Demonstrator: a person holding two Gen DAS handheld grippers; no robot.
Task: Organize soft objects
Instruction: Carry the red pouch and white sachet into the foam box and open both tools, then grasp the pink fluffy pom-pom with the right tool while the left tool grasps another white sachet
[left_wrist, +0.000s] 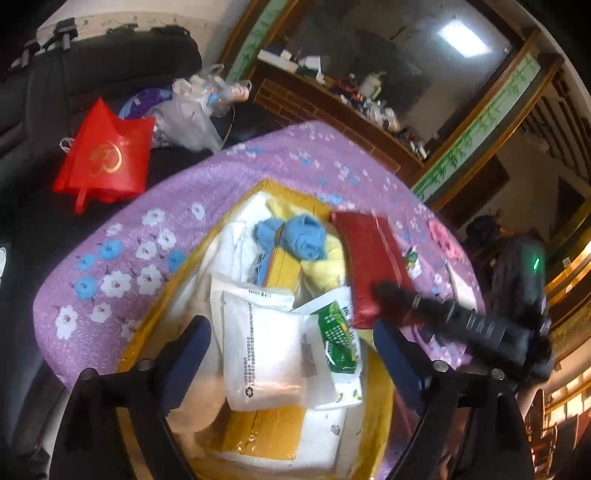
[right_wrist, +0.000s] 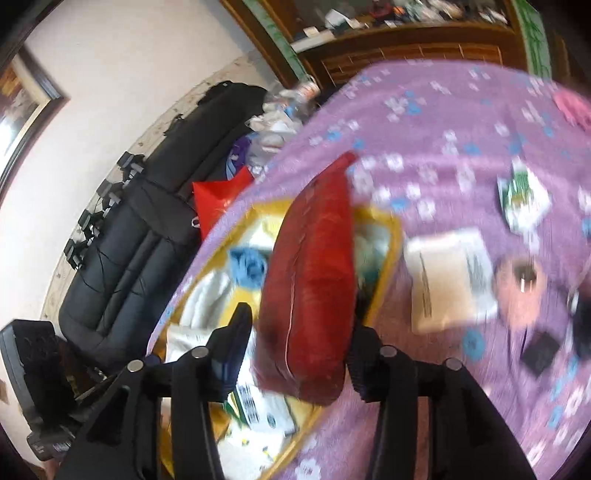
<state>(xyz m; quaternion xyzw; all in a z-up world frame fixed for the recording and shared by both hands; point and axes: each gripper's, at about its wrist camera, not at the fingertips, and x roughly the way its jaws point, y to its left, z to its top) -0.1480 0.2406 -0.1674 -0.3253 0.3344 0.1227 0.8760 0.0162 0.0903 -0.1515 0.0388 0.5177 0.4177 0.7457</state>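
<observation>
A surface covered with a purple cloth (left_wrist: 229, 173) printed with white and blue flowers. Directly ahead of the left gripper, a yellow bin (left_wrist: 266, 186) sits on it. Right of the right gripper, lying on the cloth: a white packet (right_wrist: 448, 275), then farther off a green-and-white packet (right_wrist: 522, 195).

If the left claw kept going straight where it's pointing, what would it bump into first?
Most likely the flat white plastic packet lying on top of the pile in the yellow box. It sits right between the open left claw fingers, though its depth is hard to judge.
</observation>
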